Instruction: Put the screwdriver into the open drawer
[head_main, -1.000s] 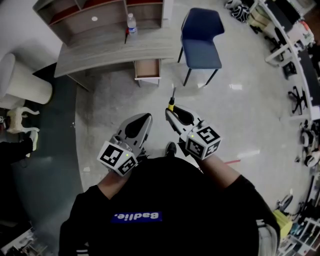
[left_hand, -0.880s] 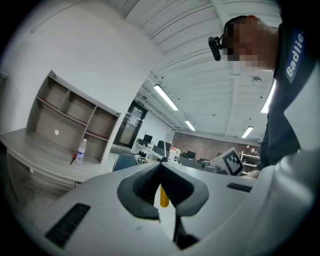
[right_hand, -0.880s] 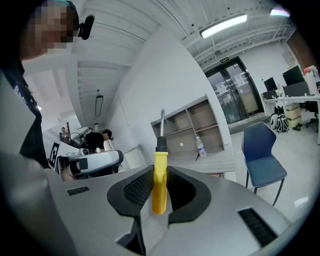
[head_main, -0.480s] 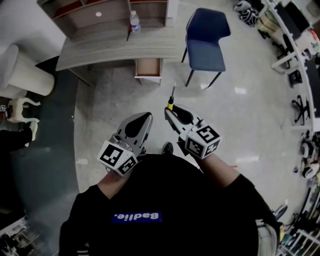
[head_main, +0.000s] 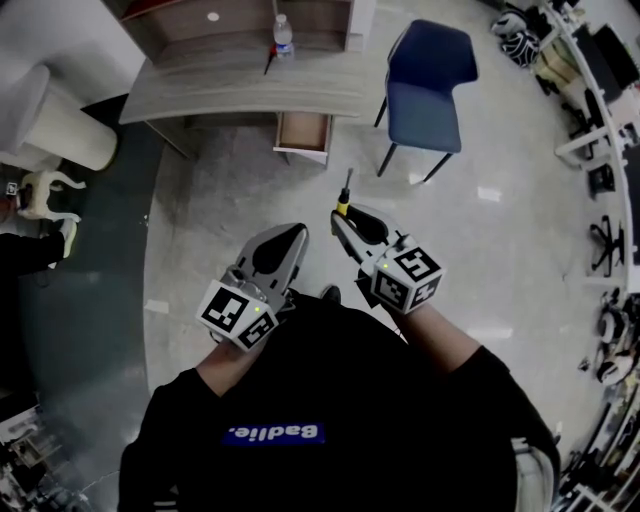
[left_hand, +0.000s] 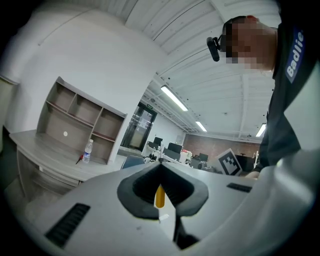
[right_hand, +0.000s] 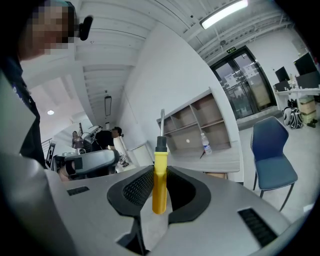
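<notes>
My right gripper (head_main: 345, 215) is shut on a screwdriver (head_main: 343, 205) by its yellow handle, and the metal shaft points ahead toward the desk. In the right gripper view the screwdriver (right_hand: 159, 185) stands upright between the pads of that gripper (right_hand: 161, 172). The open drawer (head_main: 303, 133) juts from under the grey desk (head_main: 240, 92), some way beyond the shaft tip; the drawer (right_hand: 216, 175) shows small in the right gripper view. My left gripper (head_main: 290, 238) hovers beside the right one, jaws together with nothing in them; in its own view the left gripper (left_hand: 160, 164) shows its tips meeting.
A blue chair (head_main: 428, 80) stands right of the drawer. A water bottle (head_main: 284, 33) and a shelf unit (head_main: 240, 18) are on the desk. A white round stool (head_main: 55, 130) sits at the left. Pale floor (head_main: 230, 190) lies between me and the desk. People stand in the distance (right_hand: 107, 137).
Both grippers have edged forward together toward the desk, the screwdriver still gripped. The desk, drawer and chair have slid slightly right in the head view.
</notes>
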